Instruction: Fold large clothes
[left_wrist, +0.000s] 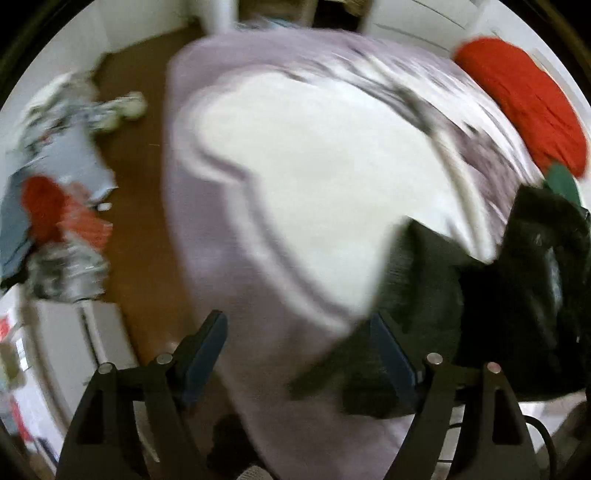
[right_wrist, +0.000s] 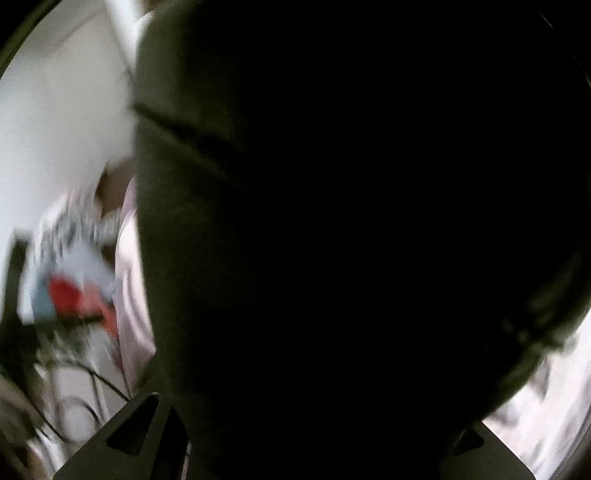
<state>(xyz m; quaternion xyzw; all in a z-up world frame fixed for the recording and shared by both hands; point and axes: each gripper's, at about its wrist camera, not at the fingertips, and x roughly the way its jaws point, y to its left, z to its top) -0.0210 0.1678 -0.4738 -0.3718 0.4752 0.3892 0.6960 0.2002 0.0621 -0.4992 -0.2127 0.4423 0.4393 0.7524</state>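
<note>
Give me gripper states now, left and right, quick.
Left gripper: open, nothing between the fingers; it is above the lilac bed cover.
Right gripper: cannot be told; dark garment covers its fingers.

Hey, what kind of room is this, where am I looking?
Probably a bedroom at home: a bed with a lilac cover and a white sheet, a red cushion on it, and loose clothes piled on the brown floor.

Left claw (left_wrist: 295, 354) spread wide; right claw hidden.
</note>
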